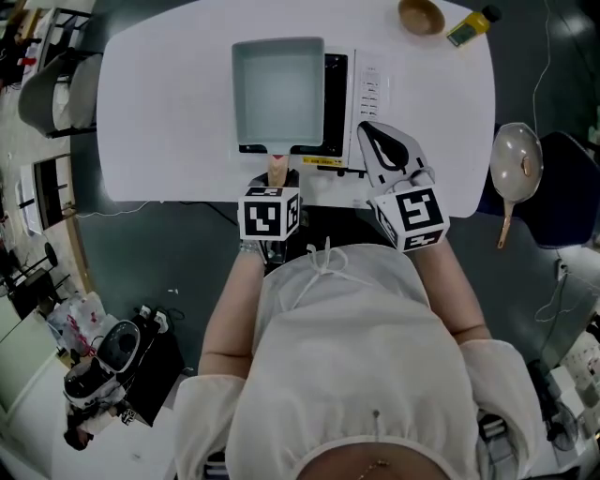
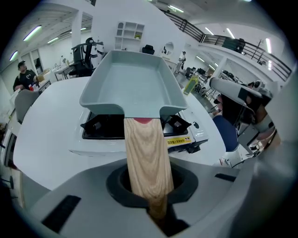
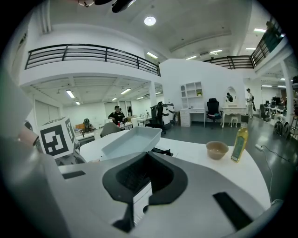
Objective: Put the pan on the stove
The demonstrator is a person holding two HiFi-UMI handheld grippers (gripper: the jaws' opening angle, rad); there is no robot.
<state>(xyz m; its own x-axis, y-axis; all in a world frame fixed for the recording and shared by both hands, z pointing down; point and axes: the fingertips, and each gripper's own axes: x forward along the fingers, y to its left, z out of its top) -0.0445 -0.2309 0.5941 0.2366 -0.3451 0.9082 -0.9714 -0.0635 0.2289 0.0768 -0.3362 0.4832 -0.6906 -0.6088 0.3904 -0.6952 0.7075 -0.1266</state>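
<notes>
The pan [image 1: 278, 89] is a pale grey-blue rectangular tray with a wooden handle [image 1: 277, 169]. It sits level over the left part of the white tabletop stove [image 1: 361, 94]; whether it rests on the burner grates or hangs just above them I cannot tell. My left gripper [image 1: 275, 183] is shut on the handle's near end. In the left gripper view the handle [image 2: 146, 153] runs out from between the jaws to the pan [image 2: 135, 88] above the black grates [image 2: 104, 125]. My right gripper [image 1: 380, 141] hovers at the stove's front right corner, jaws together and empty [image 3: 139, 186].
At the far right of the white table [image 1: 169, 141] stand a wooden bowl [image 1: 421, 16] and a yellow oil bottle [image 1: 472, 25]. A round frying pan [image 1: 517, 161] lies off the table's right side. A grey chair [image 1: 56, 89] stands at the left.
</notes>
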